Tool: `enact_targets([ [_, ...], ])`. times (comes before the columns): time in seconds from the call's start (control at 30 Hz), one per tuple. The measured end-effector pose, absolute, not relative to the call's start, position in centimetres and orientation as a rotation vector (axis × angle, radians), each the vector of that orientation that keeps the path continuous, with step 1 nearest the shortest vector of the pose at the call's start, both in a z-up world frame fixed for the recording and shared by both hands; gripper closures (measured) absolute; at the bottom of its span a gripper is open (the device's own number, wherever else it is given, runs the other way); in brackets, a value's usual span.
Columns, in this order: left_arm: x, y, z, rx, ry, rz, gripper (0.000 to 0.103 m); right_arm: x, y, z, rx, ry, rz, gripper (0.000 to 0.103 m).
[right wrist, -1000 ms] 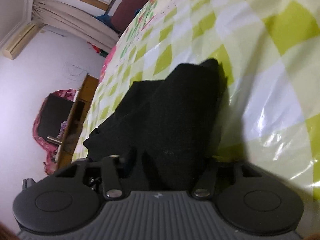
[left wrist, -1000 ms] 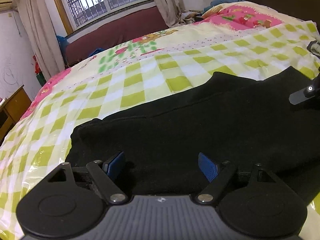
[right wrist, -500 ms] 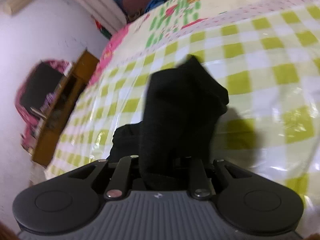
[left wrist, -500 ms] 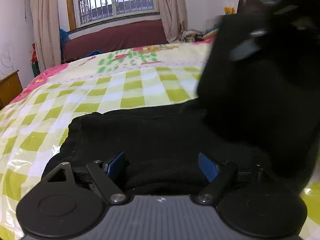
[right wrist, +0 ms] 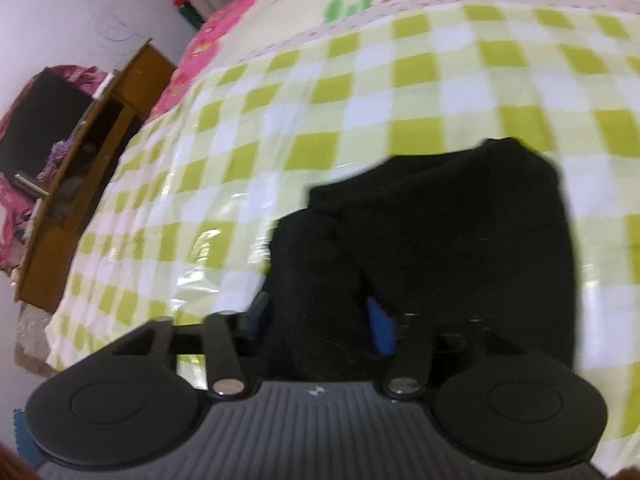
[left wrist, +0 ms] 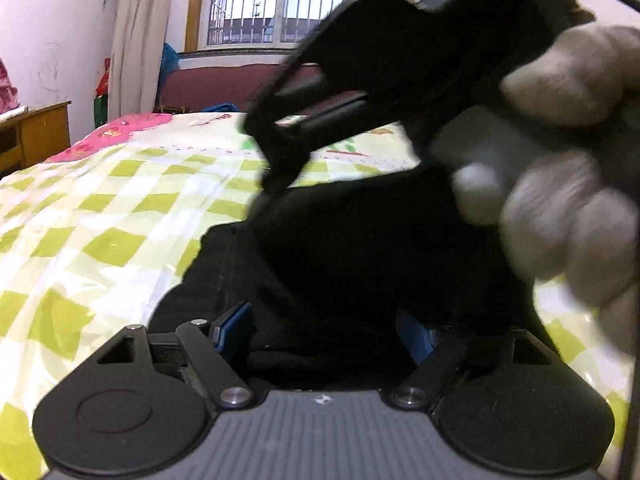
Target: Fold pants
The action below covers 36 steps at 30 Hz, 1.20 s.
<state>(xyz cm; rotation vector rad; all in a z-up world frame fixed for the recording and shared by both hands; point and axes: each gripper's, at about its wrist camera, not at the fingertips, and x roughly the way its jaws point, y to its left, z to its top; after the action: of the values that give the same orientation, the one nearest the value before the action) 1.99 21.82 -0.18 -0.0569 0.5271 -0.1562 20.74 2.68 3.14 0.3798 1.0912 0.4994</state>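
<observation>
Black pants (right wrist: 460, 220) lie bunched on the green-checked bed sheet (right wrist: 360, 92). My right gripper (right wrist: 320, 320) hangs over their near end. Its jaws are opening, with a fold of black cloth still between the blue pads (right wrist: 380, 328) and no visible squeeze on it. In the left wrist view the pants (left wrist: 360, 260) fill the middle. My left gripper (left wrist: 326, 330) stands wide, easing slightly inward, low over the cloth, its pads at either side of it. A gloved hand (left wrist: 560, 168) carries the right gripper (left wrist: 276, 168) across, close above the pants.
A wooden desk (right wrist: 100, 140) stands off the bed's left edge, also visible as the desk (left wrist: 40, 132) in the left wrist view. A barred window (left wrist: 280, 4), a curtain (left wrist: 136, 40) and a maroon headboard (left wrist: 224, 88) are beyond. Pink floral bedding (left wrist: 132, 136) lies farther up the bed.
My right gripper swung across with the pants' end, laid it over the rest, and spread its jaws. It and the gloved hand now crowd the left wrist view. The left gripper turned toward the window.
</observation>
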Motion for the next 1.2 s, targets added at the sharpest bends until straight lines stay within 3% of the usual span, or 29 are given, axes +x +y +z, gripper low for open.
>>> enact_targets([
  [0.33,-0.4,23.8,1.5,-0.029,0.521,-0.067,0.012,20.2,1.7,4.6,0.546,1.069,0.706,0.044],
  [0.53,-1.8,26.1,2.5,-0.067,0.554,-0.033,0.012,18.0,-3.9,7.2,0.424,0.921,0.682,0.04],
  [0.7,-2.2,26.6,4.6,-0.106,0.533,-0.068,0.012,16.2,-8.0,4.6,0.295,0.915,0.541,0.038],
  [0.97,0.2,26.9,5.4,-0.241,0.636,-0.172,0.012,14.4,-10.7,2.0,0.327,0.943,0.571,0.038],
  [1.2,0.5,25.6,7.9,-0.158,0.649,-0.196,0.011,12.5,-11.5,0.0,0.283,0.937,0.598,0.037],
])
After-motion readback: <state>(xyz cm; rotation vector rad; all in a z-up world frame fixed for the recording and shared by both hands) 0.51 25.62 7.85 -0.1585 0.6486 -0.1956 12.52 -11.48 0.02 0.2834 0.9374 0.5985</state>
